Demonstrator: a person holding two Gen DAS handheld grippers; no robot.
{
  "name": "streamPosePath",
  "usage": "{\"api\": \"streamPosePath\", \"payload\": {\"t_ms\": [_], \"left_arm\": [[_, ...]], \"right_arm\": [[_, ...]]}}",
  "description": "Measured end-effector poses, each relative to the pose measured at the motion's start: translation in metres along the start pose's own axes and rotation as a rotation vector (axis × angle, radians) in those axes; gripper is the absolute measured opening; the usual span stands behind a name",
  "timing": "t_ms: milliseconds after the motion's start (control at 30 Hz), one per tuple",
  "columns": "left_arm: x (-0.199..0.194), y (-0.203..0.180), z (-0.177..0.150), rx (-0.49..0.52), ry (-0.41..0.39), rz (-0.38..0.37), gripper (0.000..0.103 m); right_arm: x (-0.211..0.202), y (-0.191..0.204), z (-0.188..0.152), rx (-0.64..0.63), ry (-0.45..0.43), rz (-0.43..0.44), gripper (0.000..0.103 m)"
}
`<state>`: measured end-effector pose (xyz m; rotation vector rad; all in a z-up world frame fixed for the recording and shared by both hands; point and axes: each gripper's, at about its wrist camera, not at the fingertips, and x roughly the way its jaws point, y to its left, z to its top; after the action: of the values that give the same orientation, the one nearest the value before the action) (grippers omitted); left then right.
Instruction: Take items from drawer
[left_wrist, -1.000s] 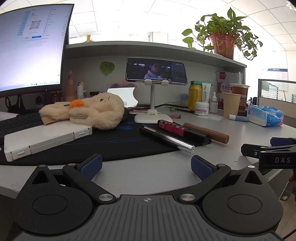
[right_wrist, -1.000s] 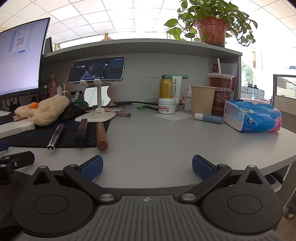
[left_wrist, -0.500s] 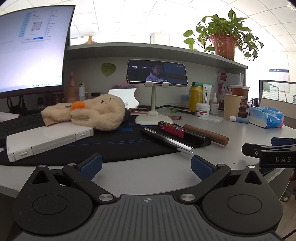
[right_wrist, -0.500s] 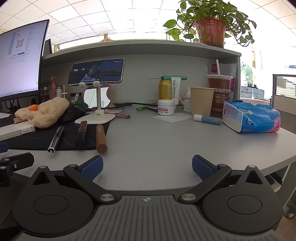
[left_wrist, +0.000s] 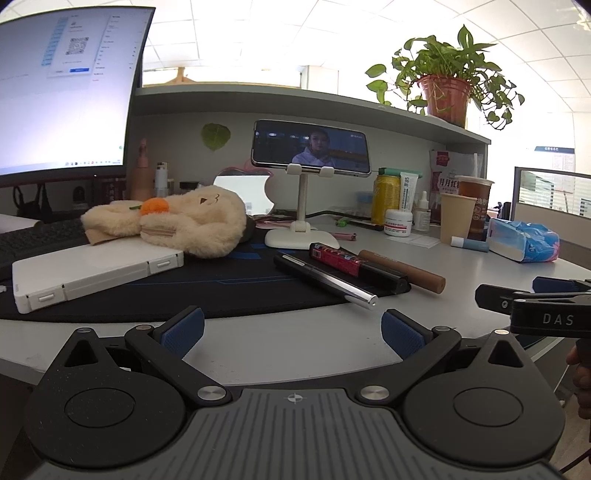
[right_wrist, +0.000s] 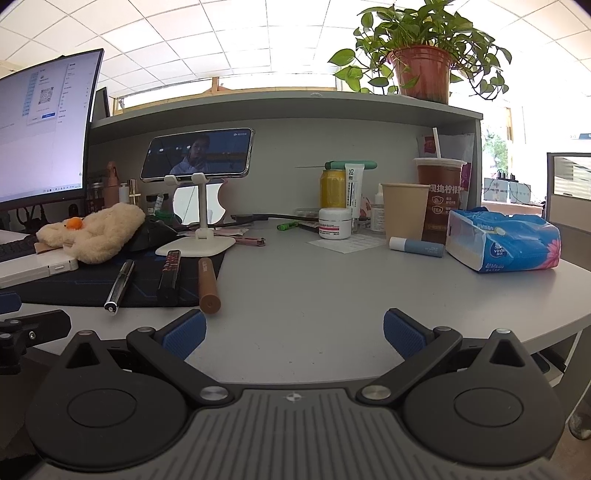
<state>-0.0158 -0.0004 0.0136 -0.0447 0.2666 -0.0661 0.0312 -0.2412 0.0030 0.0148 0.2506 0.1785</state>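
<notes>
No drawer shows in either view. Three slim items lie side by side at the right end of the dark desk mat (left_wrist: 207, 288): a black and silver pen (left_wrist: 328, 280) (right_wrist: 119, 283), a black tube with a red label (left_wrist: 354, 264) (right_wrist: 169, 271), and a brown cylinder (left_wrist: 402, 270) (right_wrist: 207, 286). My left gripper (left_wrist: 291, 330) is open and empty, level with the desk's front edge. My right gripper (right_wrist: 293, 330) is open and empty at the same edge, to the right of the left one. It also shows in the left wrist view (left_wrist: 532, 301).
A white flat case (left_wrist: 92, 273), a plush pouch (left_wrist: 173, 221) and a keyboard (left_wrist: 37, 236) sit on the left. A phone on a stand (left_wrist: 306, 151), a monitor (left_wrist: 62, 88), jars, cups (right_wrist: 402, 216), a blue tube (right_wrist: 415, 246) and a tissue pack (right_wrist: 502, 242) stand farther back. A plant (right_wrist: 421, 62) tops the shelf.
Both grippers have sunk slightly, so the desk items sit a little higher in view. Nothing on the desk has moved and both stay open.
</notes>
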Motion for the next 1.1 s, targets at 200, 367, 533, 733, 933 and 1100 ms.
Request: {"api": "streamPosePath", "payload": {"t_ms": [200, 367, 533, 733, 933, 1100], "left_arm": [[-0.006, 0.000, 0.001, -0.027, -0.001, -0.066, 0.103], [-0.009, 0.005, 0.003, -0.065, 0.015, -0.129, 0.103], [-0.018, 0.004, 0.000, -0.053, 0.023, -0.195, 0.103], [-0.028, 0.002, -0.004, -0.033, 0.051, -0.293, 0.102], [-0.038, 0.000, -0.009, -0.013, 0.078, -0.392, 0.100], [-0.037, 0.002, -0.019, -0.040, 0.165, -0.487, 0.097]], "right_arm": [[-0.005, -0.001, 0.003, -0.023, -0.018, 0.005, 0.103], [-0.010, -0.003, 0.005, -0.053, -0.041, 0.011, 0.103], [-0.017, -0.008, 0.008, -0.078, -0.060, 0.006, 0.103], [-0.029, -0.023, 0.012, -0.089, -0.064, -0.042, 0.103], [-0.039, -0.039, 0.012, -0.088, -0.055, -0.089, 0.103], [-0.047, -0.055, 0.005, -0.065, 0.004, -0.083, 0.103]]}}
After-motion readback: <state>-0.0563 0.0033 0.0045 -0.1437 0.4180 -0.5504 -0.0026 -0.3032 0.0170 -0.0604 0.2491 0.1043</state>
